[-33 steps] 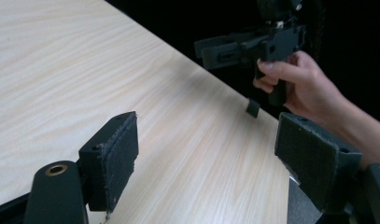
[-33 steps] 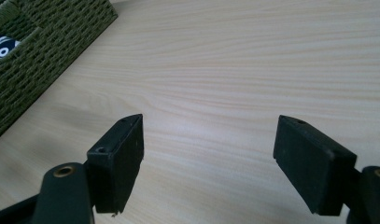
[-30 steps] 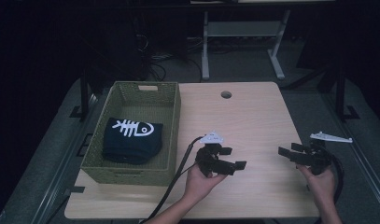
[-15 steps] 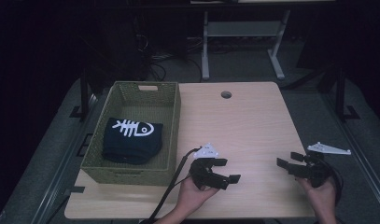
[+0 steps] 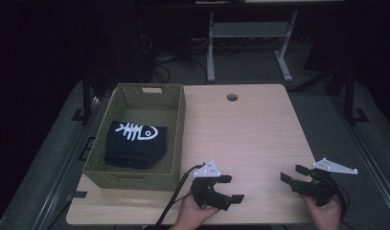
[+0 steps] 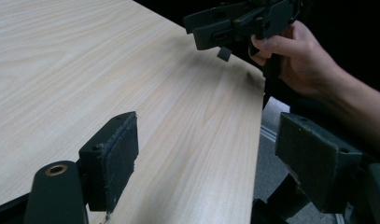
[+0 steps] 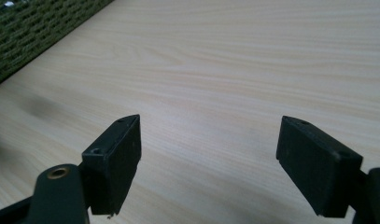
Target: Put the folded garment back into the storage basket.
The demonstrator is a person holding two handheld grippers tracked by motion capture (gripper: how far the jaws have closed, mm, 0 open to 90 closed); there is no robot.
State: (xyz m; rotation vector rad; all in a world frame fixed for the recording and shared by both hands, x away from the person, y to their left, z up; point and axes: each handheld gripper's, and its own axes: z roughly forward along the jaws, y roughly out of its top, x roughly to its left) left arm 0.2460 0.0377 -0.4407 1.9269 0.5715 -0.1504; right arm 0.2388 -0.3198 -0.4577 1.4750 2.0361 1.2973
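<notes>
My left gripper (image 5: 231,188) hovers low over the near edge of the light wooden table (image 5: 245,134), held in a hand, jaws open and nothing between them. In the left gripper view my left gripper (image 6: 211,161) looks across the tabletop (image 6: 85,70) at my right gripper (image 6: 239,21) and the hand that holds it. My right gripper (image 5: 293,174) sits at the near right of the table, also open and empty. In the right gripper view my right gripper (image 7: 208,161) faces bare wood (image 7: 225,60).
A green woven basket (image 5: 180,129) stands on the table's left side and holds a folded dark cloth (image 5: 135,143) with a white fish-skeleton print. Its wall (image 7: 33,23) shows at the right gripper view's top left. A cable hole (image 5: 232,97) lies at the far edge.
Both hands have drawn back toward the table's near edge and sunk a little. Both grippers stay open and empty.
</notes>
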